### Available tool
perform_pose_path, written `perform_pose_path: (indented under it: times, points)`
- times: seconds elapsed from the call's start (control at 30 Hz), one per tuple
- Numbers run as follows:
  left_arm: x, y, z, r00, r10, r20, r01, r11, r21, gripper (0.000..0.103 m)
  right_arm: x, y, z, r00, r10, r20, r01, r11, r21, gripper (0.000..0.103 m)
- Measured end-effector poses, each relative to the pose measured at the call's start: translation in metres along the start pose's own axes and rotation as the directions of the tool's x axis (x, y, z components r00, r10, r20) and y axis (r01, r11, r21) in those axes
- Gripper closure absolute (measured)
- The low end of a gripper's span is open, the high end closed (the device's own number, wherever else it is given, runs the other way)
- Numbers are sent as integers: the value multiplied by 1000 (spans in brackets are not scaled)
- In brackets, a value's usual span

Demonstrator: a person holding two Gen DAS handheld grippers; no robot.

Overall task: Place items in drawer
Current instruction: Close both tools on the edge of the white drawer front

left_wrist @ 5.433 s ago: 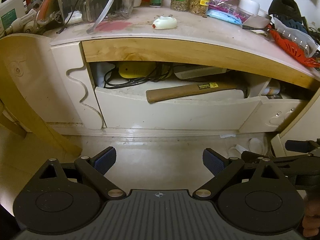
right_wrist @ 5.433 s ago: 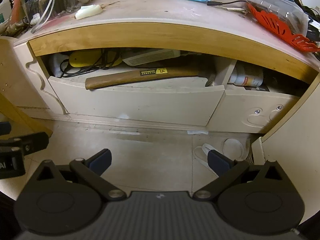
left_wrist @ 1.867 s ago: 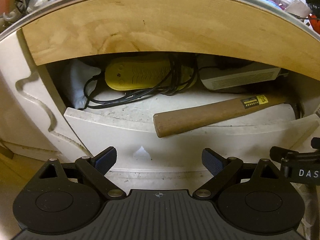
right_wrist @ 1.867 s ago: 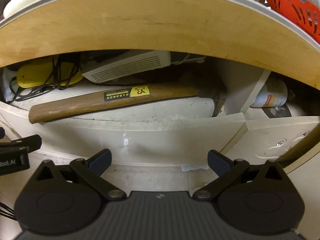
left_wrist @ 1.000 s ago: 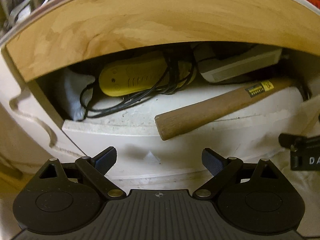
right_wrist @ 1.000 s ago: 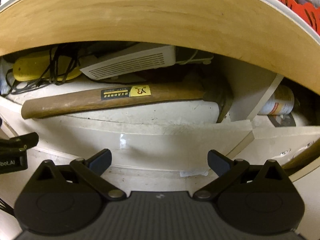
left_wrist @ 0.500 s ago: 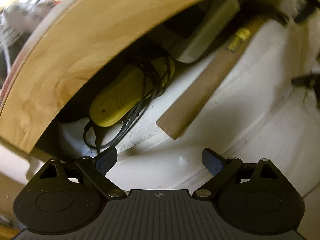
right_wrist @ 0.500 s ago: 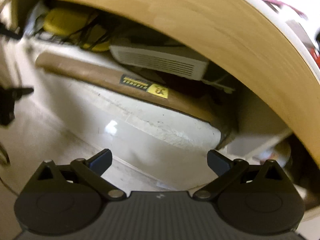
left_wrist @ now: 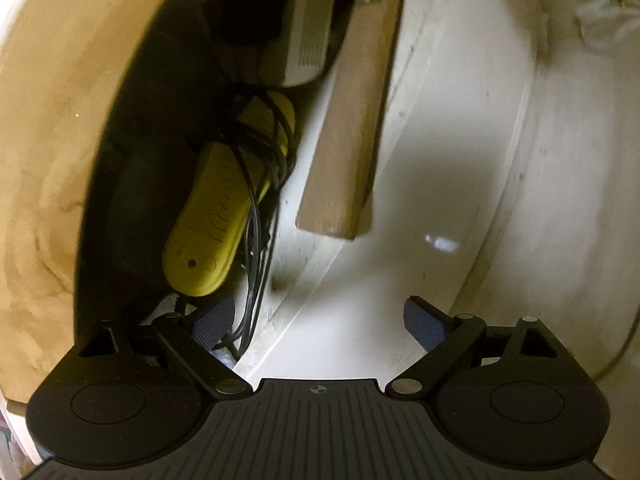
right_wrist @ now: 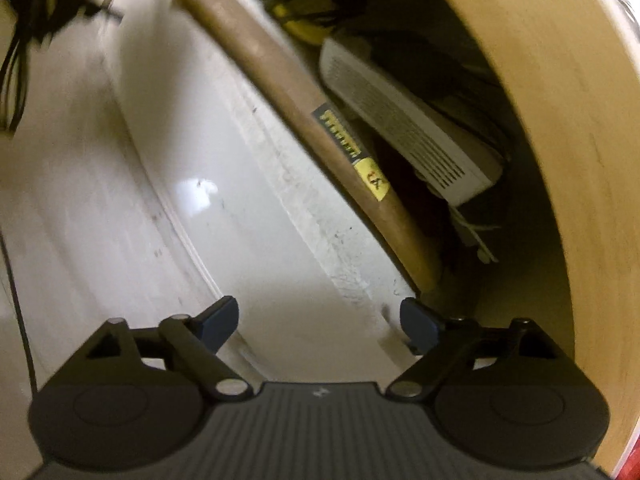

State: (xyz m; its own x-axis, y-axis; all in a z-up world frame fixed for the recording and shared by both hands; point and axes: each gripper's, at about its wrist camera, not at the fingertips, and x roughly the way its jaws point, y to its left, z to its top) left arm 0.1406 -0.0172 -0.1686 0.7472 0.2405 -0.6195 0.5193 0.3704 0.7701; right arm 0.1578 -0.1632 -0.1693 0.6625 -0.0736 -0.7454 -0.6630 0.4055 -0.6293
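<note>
I had both claws rolled sideways at the open drawer [left_wrist: 440,128]: the left claw [left_wrist: 318,322] and right claw [right_wrist: 320,320] were spread wide, holding nothing. The hammer [right_wrist: 280,72] lay inside along the front edge, beside a yellow device [left_wrist: 216,216] wrapped in black cord [left_wrist: 256,240].

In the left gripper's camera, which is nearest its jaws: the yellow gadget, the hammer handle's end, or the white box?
1. Yellow gadget, left, just beyond the left gripper.
2. Hammer handle's end, middle, slightly farther.
3. White box, top, deepest in the drawer.
</note>
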Motion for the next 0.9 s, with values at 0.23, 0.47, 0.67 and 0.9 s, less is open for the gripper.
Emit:
perform_pose_path:
  times: [0.23, 0.47, 0.67, 0.9]
  points:
    - [6, -10, -6, 998, 58, -26, -55, 993, 102, 54, 14, 13, -1, 997, -71, -21, 64, 973, -223, 56]
    - [-2, -8, -1, 998, 58, -30, -55, 993, 102, 58, 16, 13, 1, 996, -83, -39, 71, 965, -251, 58]
    - [-8, -11, -9, 998, 50, -33, -46, 993, 112, 58, 10, 22, 0, 996, -79, -44, 65, 963, -261, 59]
    - [-17, -16, -10, 998, 26, -51, -20, 994, 112, 59, -8, 28, -3, 996, -61, -57, 43, 960, -276, 61]
